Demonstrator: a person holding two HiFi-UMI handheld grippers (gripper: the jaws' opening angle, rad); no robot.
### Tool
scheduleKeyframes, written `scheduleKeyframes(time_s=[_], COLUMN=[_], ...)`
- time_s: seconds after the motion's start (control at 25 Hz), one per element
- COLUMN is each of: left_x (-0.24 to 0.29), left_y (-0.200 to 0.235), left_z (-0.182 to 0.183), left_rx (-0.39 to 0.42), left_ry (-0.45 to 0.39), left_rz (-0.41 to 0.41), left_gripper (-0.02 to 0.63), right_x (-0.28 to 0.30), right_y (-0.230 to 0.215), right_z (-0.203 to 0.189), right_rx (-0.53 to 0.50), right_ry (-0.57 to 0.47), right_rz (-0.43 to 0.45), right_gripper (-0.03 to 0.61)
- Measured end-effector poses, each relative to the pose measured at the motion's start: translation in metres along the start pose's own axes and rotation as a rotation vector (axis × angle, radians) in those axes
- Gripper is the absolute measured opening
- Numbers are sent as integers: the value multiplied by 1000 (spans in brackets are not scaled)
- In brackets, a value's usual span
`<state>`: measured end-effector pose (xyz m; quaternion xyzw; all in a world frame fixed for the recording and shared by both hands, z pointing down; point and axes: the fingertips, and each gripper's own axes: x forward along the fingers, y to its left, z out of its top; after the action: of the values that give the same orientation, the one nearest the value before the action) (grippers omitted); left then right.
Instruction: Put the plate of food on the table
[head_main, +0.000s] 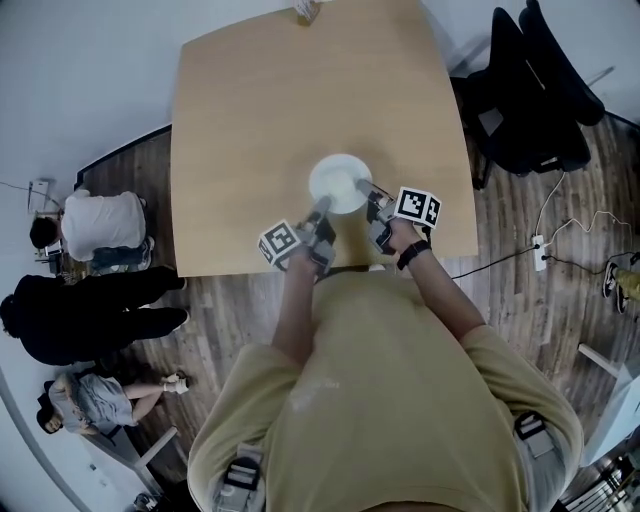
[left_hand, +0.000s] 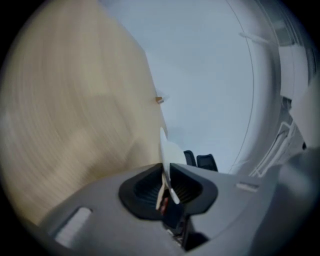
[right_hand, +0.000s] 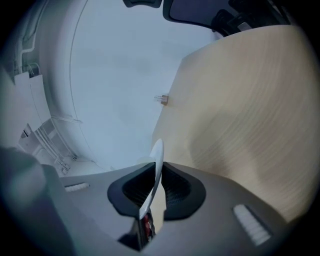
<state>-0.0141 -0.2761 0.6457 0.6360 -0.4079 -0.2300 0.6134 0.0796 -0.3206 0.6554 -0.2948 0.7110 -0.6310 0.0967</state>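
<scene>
A white round plate (head_main: 340, 182) is over the light wooden table (head_main: 290, 90), near its front edge; its face looks plain white from above. My left gripper (head_main: 322, 207) is shut on the plate's near left rim, and my right gripper (head_main: 370, 196) is shut on its near right rim. In the left gripper view the plate (left_hand: 168, 146) shows edge-on, its rim pinched between the dark pads of my left gripper (left_hand: 166, 182). The right gripper view shows the same: the thin plate (right_hand: 157, 152) edge is clamped in my right gripper (right_hand: 155, 187). Whether the plate rests on the table I cannot tell.
A small object (head_main: 307, 8) stands at the table's far edge. A black chair (head_main: 535, 95) with dark cloth on it is at the table's right. People (head_main: 95, 235) sit on the floor to the left. A power strip (head_main: 540, 252) and cables lie right.
</scene>
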Motion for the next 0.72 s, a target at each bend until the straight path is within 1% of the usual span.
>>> scheduleKeyframes(time_s=[0.04,0.08,0.16,0.24,0.48,0.72], left_x=[5,10,20,29,58,99], left_y=[1,1,-1,1,22,45], left_z=[7,16,33,48,82,123], left_rx=[20,16,-20,-30,32,111], left_ry=[10,7,-18,-26,28,80], left_rz=[24,31,17,20,103,168], left_gripper=[46,48,51,49,51,60], right_x=[7,15,29,43,82,126], right_y=[1,3,5,3,-10,-28], right_z=[6,11,23,32,53,85], right_rx=[-14,-27,-38,-29,-44,-95], right_ry=[10,19,23,21,45,68], right_rz=[-7,-12,-13,-10,-54,-101], right_gripper=[32,35,41,43,44,60])
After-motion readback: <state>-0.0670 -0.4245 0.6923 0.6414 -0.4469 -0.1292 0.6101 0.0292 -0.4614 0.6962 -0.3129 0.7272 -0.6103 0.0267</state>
